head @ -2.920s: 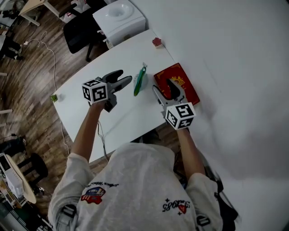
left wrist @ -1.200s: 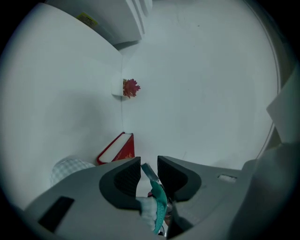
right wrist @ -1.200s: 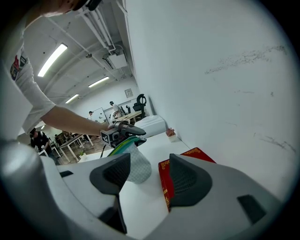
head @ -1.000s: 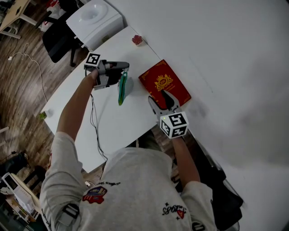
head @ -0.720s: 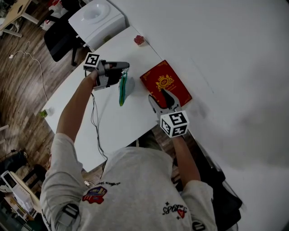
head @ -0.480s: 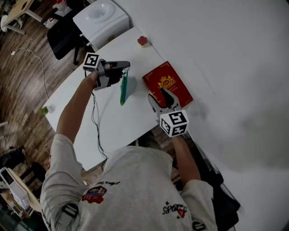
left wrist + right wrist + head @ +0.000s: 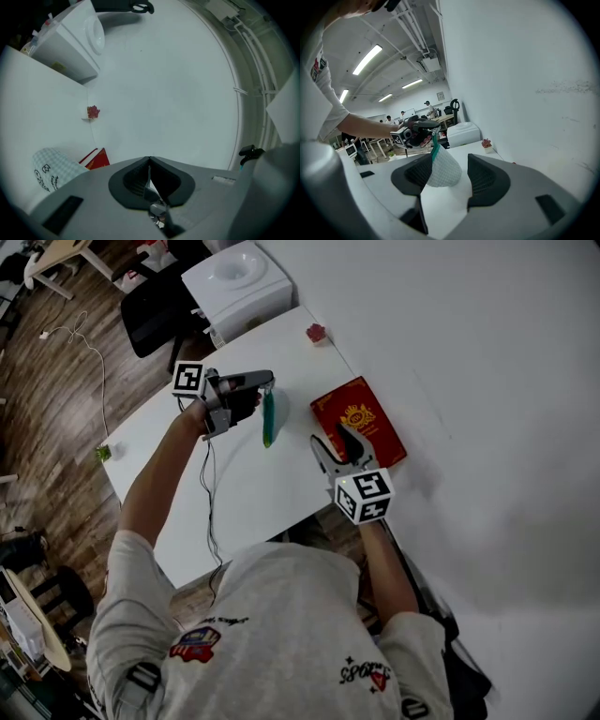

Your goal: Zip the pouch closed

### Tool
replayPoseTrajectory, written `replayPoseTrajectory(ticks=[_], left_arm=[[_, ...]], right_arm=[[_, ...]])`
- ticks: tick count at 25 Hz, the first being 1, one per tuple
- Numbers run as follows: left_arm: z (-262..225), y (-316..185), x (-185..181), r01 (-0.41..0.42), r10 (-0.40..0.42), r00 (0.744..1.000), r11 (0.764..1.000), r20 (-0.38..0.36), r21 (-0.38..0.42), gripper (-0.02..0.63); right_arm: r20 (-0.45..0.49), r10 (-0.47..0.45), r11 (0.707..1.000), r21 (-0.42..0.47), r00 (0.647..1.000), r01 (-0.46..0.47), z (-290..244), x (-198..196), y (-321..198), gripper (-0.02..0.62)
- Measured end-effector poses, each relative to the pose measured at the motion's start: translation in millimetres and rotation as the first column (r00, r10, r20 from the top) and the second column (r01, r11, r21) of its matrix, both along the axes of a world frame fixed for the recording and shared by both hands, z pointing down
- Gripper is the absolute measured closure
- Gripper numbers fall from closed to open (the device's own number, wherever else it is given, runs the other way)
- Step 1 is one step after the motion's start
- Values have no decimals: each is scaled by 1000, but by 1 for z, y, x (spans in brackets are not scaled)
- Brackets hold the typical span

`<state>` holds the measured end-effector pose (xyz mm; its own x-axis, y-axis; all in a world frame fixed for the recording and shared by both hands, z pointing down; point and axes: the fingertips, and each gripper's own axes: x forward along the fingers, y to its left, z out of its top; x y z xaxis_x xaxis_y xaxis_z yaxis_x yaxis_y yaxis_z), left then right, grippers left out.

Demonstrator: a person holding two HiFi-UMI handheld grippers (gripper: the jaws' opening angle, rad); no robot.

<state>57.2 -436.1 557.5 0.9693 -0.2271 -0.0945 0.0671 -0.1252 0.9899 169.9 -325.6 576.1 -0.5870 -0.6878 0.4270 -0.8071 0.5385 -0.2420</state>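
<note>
The pouch, white check fabric with a green zip edge, hangs off the table from my left gripper. That gripper points level and is shut on the metal zip pull at the pouch's top; its jaws have just been closing on it. In the right gripper view the pouch dangles below the left gripper, well ahead of my right gripper. My right gripper is open over the table's near edge beside the red book. Its jaws have just been closing slightly, with nothing between the pads.
A white appliance stands at the table's far end, with a small red potted plant near the wall. A black chair sits beyond the table. A cable trails from the left gripper across the white table.
My left gripper has risen and lifted the pouch off the table, so it now hangs freely. My right gripper has drifted a little upward by the red book.
</note>
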Motion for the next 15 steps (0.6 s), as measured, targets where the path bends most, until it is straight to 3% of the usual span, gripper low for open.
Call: replayPoseTrajectory(ticks=[3, 6, 9, 15], left_arm=[[-18, 8, -11, 71, -70, 997, 996, -13, 46, 603], [-48, 12, -26, 170, -159, 984, 976, -85, 133, 603], [-84, 20, -43, 266, -235, 960, 934, -151, 238, 603], [-147, 44, -67, 355, -344, 933, 828, -108, 433, 603]], right_arm=[[6, -18, 1000, 20, 1000, 18, -11, -8, 4, 373], [13, -34, 998, 46, 999, 33, -22, -14, 5, 377], [22, -51, 996, 79, 998, 49, -34, -22, 5, 385], [52, -123, 978, 177, 991, 112, -74, -51, 0, 395]])
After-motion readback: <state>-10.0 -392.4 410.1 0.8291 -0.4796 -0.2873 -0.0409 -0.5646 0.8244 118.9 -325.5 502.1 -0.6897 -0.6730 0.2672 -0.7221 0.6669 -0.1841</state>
